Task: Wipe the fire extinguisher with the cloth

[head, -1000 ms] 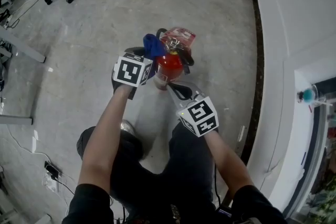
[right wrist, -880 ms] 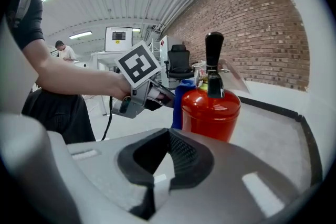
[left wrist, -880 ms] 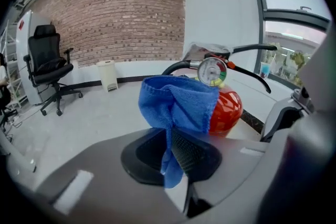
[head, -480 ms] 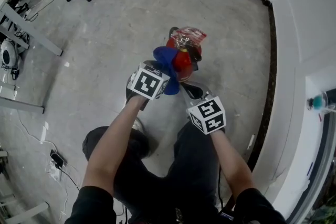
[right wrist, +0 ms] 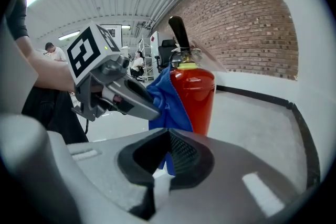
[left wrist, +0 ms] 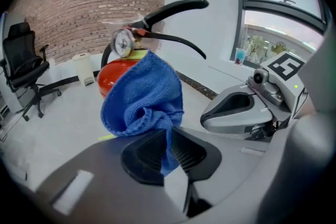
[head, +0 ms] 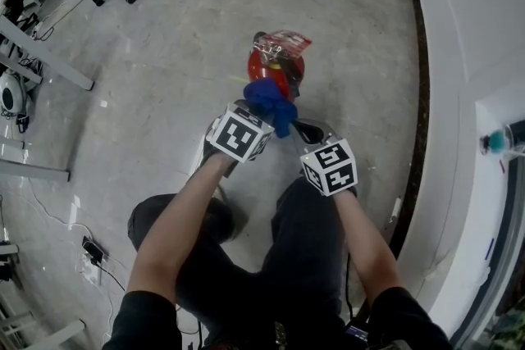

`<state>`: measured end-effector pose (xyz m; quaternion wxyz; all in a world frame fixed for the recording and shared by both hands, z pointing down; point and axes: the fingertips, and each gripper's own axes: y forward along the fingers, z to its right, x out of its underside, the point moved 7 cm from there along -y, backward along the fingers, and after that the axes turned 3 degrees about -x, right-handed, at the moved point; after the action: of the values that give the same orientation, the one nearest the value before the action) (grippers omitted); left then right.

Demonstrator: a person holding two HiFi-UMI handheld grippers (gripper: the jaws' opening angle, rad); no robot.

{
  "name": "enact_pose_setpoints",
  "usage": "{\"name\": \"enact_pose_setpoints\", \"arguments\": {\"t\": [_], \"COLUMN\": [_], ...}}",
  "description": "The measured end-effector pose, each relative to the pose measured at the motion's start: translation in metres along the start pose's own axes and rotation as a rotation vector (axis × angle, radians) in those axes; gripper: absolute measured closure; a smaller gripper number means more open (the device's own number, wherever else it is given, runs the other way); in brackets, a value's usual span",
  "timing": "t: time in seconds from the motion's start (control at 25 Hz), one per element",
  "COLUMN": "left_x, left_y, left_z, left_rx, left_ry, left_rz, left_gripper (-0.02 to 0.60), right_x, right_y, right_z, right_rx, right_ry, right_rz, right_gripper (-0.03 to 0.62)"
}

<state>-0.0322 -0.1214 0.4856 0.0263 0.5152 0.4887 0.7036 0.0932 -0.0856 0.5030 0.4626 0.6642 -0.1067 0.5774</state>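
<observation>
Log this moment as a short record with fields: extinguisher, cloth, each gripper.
Fire extinguisher: red, upright on the floor.
Cloth: blue, bunched, pinched in the left gripper, lying against the extinguisher's near side.
Left gripper: fingers shut on the cloth.
Right gripper: fingers together, low beside the extinguisher.

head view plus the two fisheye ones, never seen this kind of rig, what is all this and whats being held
A person grips a hand-held claw in each hand. The head view looks down from a camera on their head; the other two come from cameras riding on each claw. The left claw pinches a blue cloth by the red fire extinguisher, which stands on the floor. The right claw is shut and empty.
</observation>
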Motion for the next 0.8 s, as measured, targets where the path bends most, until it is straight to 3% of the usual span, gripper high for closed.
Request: {"name": "enact_pose_setpoints", "arguments": {"t": [0.2, 0.4, 0.56, 0.76, 0.8], "left_x": [-0.008, -0.015, -0.016, -0.013, -0.011], "left_y": [0.013, 0.008, -0.004, -0.021, -0.023], "left_z": [0.023, 0.032, 0.037, 0.045, 0.045], "left_rx": [0.077, 0.117, 0.156, 0.203, 0.203], "left_ry": [0.039, 0.039, 0.019, 0.026, 0.039], "left_rz": [0.017, 0.043, 0.06, 0.068, 0.062], "left_gripper": [0.549, 0.549, 0.549, 0.549, 0.548], "right_x": [0.008, 0.02, 0.025, 0.011, 0.009], "right_y": [-0.005, -0.001, 0.012, 0.025, 0.025], "right_z": [0.009, 0.017, 0.021, 0.016, 0.014], "right_rx": [0.005, -0.016, -0.015, -0.064, -0.069], "right_ry": [-0.006, -0.027, -0.056, -0.124, -0.136], "right_rz": [-0.021, -0.061, -0.087, -0.078, -0.083], "right_gripper": [0.577, 0.404, 0.349, 0.353, 0.43]}}
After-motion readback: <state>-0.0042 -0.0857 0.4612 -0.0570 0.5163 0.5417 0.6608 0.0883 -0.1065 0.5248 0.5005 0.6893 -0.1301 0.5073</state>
